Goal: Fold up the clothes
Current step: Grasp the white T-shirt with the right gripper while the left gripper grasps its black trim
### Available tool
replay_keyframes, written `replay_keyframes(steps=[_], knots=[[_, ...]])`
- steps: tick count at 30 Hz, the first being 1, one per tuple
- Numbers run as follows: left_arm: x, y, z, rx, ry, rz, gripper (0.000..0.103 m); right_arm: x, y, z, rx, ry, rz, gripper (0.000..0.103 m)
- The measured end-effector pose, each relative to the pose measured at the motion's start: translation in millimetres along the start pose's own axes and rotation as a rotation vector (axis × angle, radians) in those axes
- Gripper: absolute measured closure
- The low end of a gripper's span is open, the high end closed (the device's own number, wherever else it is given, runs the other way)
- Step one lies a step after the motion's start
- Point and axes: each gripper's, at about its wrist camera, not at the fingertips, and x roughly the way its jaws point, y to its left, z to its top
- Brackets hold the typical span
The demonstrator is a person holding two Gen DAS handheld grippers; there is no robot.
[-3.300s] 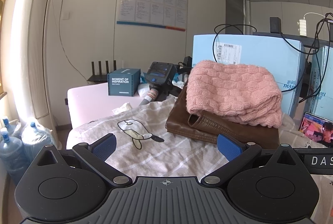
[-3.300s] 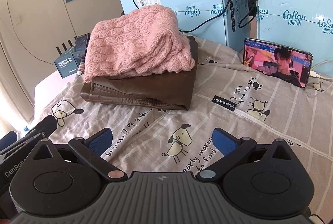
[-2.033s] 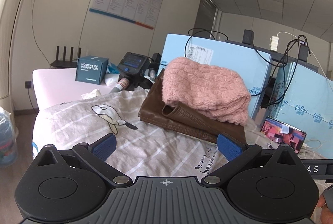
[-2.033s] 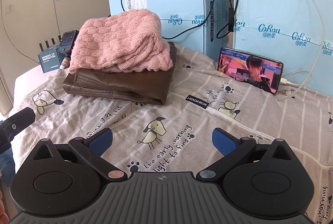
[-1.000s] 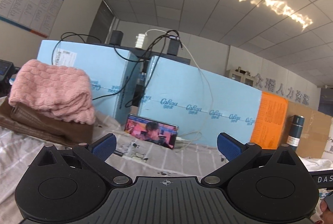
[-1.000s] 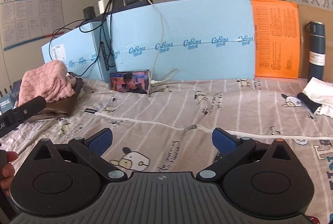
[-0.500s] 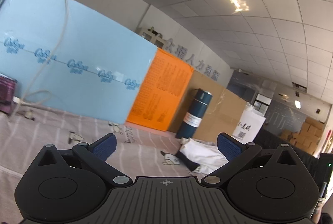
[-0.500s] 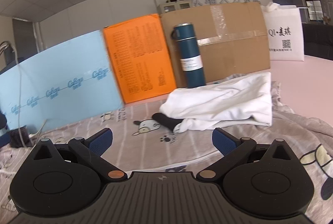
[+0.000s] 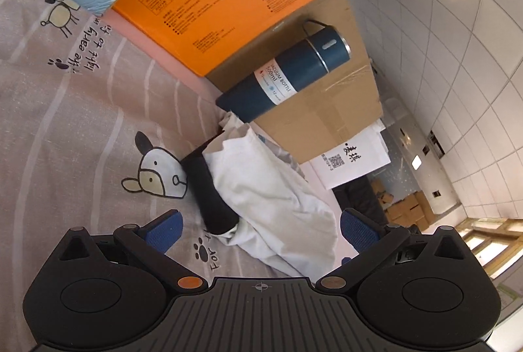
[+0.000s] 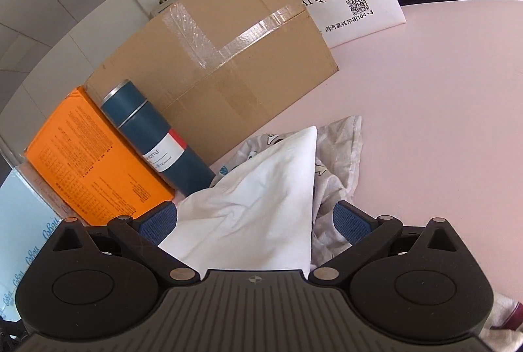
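The left hand-held gripper [image 9: 260, 229] hangs with its jaws wide apart and nothing between them, above the printed sheet [image 9: 65, 129] on the bed. Just past it lies the white garment [image 9: 271, 188], crumpled into a long bundle with a black sleeve [image 9: 209, 192] along its side; its long axis runs from the foot of the blue vacuum bottle [image 9: 287, 77] toward the gripper. The bottle stands against the cardboard box [image 9: 330, 110]. The right hand-held gripper [image 10: 256, 219] is also spread open, straddling the garment [image 10: 255, 208], whose pointed end aims away from it, beside the bottle [image 10: 157, 139].
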Motion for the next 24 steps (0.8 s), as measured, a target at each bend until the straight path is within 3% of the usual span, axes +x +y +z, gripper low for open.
replay_keyframes(steps=[2, 6, 10, 12, 14, 15, 16, 19, 24], knots=[[17.7, 4.4, 3.0, -0.027, 0.004, 0.011, 0.0, 16.8, -6.2, 10.5, 0.031, 0.024, -0.002, 0.0], [42.0, -2.2, 4.4, 0.045, 0.002, 0.007, 0.0, 47.6, -18.3, 23.2, 0.093, 0.036, -0.01, 0.0], [64.1, -2.1, 5.6, 0.098, -0.032, -0.019, 0.0, 65.0, -21.2, 17.7, 0.086, 0.048, 0.043, 0.003], [72.3, -8.8, 2.7, 0.158, -0.058, 0.016, 0.002, 69.5, -18.5, 13.9, 0.059, 0.042, 0.039, 0.013], [79.6, -14.4, -1.0, 0.234, -0.075, 0.083, 0.026, 71.4, -13.3, 8.4, 0.014, 0.022, 0.002, 0.049], [82.8, -16.3, -3.1, 0.28, -0.078, 0.134, 0.065, 71.3, -10.3, 5.1, -0.016, 0.007, -0.024, 0.055], [84.5, -12.4, -1.4, 0.259, -0.066, 0.154, 0.089, 70.5, -6.6, 1.1, -0.056, -0.012, -0.047, 0.064], [78.0, 2.5, 2.3, 0.18, -0.087, 0.121, 0.09, 65.6, 4.0, -8.5, -0.158, -0.069, -0.095, 0.077], [70.0, -5.5, -3.5, 0.24, -0.142, 0.099, 0.09, 54.7, 36.2, -21.6, -0.32, -0.135, -0.191, 0.082]])
